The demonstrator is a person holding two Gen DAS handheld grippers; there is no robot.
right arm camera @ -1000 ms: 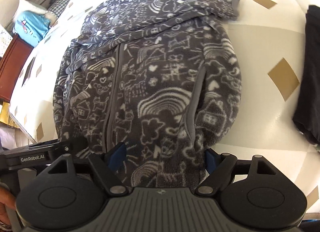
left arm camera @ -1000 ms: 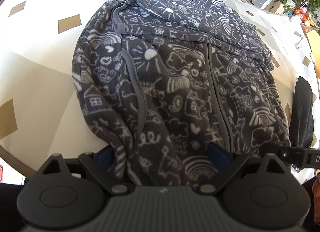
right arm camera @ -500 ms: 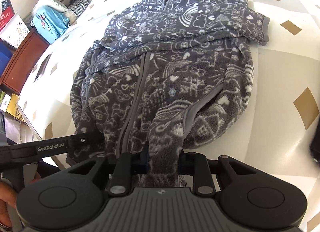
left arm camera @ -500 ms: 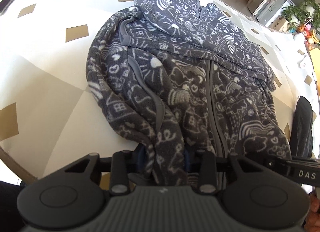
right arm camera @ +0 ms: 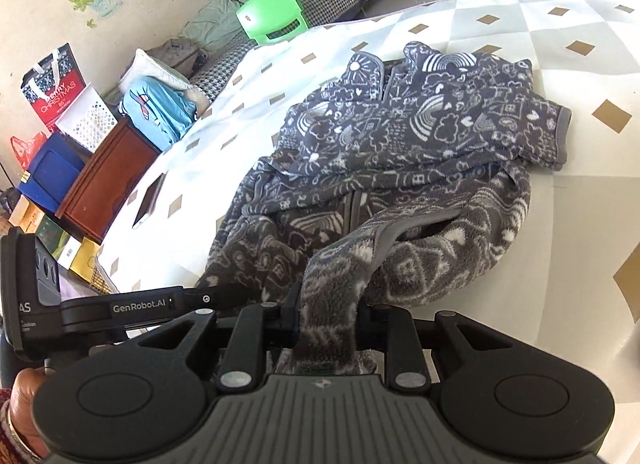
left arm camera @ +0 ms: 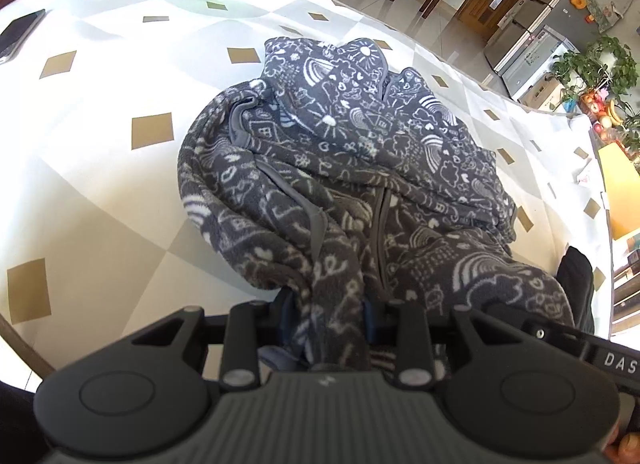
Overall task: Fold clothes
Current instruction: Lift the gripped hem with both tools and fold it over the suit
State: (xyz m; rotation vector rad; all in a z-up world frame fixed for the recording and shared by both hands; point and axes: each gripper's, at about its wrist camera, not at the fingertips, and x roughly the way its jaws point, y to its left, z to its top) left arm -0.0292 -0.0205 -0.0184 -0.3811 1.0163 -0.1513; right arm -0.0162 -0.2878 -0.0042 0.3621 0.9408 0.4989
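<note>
Left wrist view showed my left gripper (left arm camera: 326,314) clamped tight on a bunch of the fleece jacket (left arm camera: 360,168), its fingers drawn in close with the hem cloth squeezed between them. Across on the other side, my right gripper (right arm camera: 328,320) was likewise closed hard on the hem, a thick rope of fabric running up from its fingers to the garment. The jacket sat in the middle of the diamond-patterned tablecloth (left arm camera: 100,168), zip side up, collar at the far end. Its lower part was raised off the cloth where I held it, sagging and bunched between my two grips, while the upper body still rested on the table. A sleeve (right arm camera: 500,120) lay folded across the chest, its cuff pointing off to my right, so I judged the sleeves were already tucked in. What seemed left was the lengthwise fold: carrying the hem toward the collar and laying it flat, then smoothing the heap, which looked rumpled rather than tidy. A phone (right arm camera: 150,200) lay on the tablecloth well clear of the jacket, and a dark garment (left arm camera: 574,288) waited near the table's edge on my right.
</note>
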